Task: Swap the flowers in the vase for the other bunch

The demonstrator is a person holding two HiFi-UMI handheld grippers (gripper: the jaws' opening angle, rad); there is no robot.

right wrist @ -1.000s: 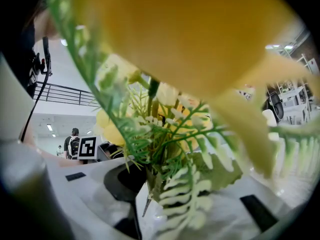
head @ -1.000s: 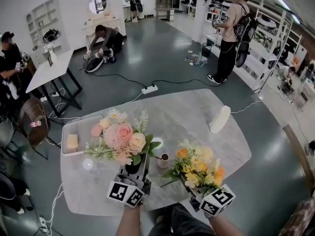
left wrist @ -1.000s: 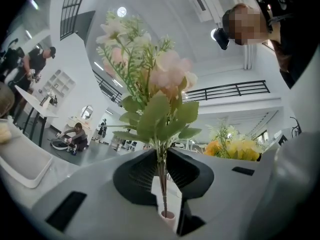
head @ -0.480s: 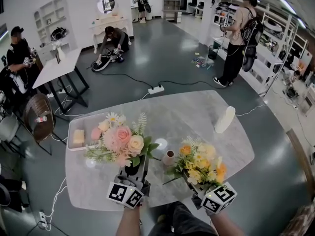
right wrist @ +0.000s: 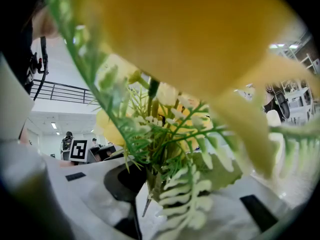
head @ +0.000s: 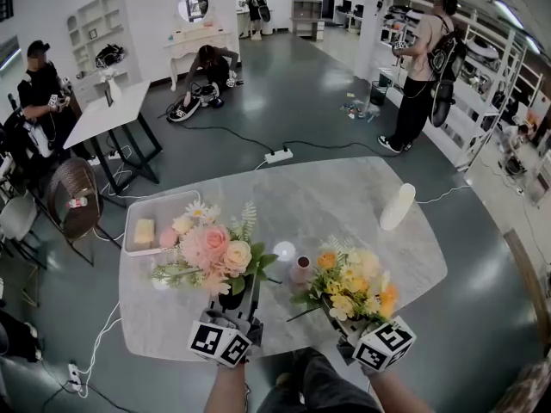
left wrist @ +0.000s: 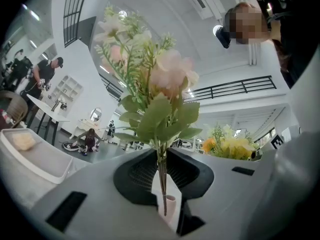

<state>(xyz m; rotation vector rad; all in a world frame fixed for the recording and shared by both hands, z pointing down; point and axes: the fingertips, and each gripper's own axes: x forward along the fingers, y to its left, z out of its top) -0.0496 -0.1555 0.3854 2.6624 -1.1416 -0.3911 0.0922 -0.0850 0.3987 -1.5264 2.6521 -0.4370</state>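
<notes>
The pink bunch (head: 211,246) is pinched by its stems between the jaws of the left gripper (head: 234,298) and is held up just left of the small vase (head: 300,269). The yellow bunch (head: 351,286) is clamped at its stems by the right gripper (head: 349,325), just right of the vase.

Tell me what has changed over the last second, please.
The left gripper carried the pink-and-cream flower bunch slightly away from the small pink vase. Otherwise unchanged: right gripper holds the yellow-orange bunch, vase empty on the grey marble table.
</notes>
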